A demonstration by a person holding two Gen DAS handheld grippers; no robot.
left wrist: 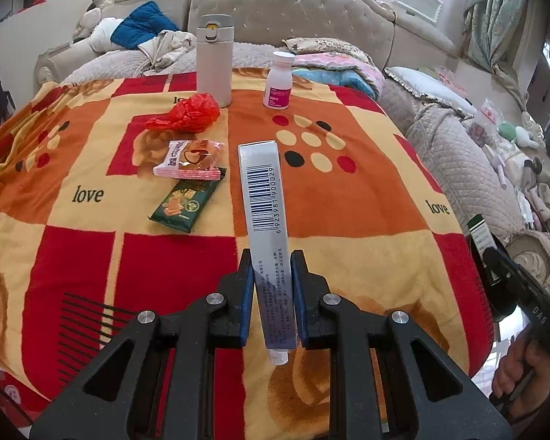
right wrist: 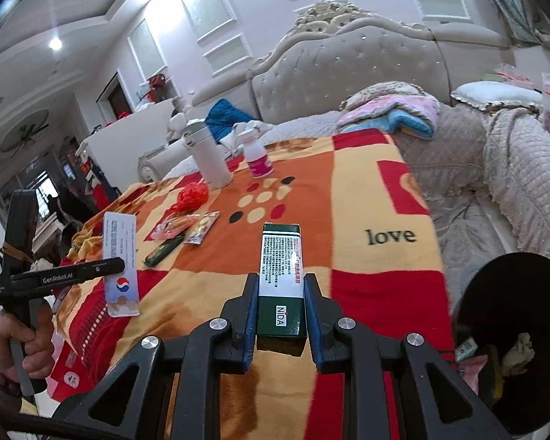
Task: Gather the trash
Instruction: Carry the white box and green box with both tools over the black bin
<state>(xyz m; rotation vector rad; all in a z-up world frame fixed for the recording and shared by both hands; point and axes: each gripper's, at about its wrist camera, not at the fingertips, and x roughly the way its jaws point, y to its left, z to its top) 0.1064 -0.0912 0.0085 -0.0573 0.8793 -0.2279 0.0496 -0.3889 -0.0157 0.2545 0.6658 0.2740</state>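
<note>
We hold both pieces lifted: left claw point(left wrist: 273, 286) clamped on toothpaste tube point(left wrist: 264, 198), right claw point(right wrist: 280, 310) clamped on green box point(right wrist: 281, 282), bin point(right wrist: 509, 348) right of it for dropping.

Left claw point(left wrist: 272, 286) angled downward, blue-padded fingers point(left wrist: 247, 293) drawn in close and clamped on a silver toothpaste tube point(left wrist: 266, 216) that juts forward between them. Seen from the right wrist camera, gripped by a bare left hand point(right wrist: 25, 348) wrapped around its black pistol handle at lower left, knuckles forward. Right claw point(right wrist: 280, 308) likewise tilted down, jaws pressed against both sides of a green box point(right wrist: 280, 293) held lengthwise. Glimpsed at the right edge of the left wrist view, right hand point(left wrist: 520, 370) curled around its own handle, fingers closed on the trigger grip.
</note>
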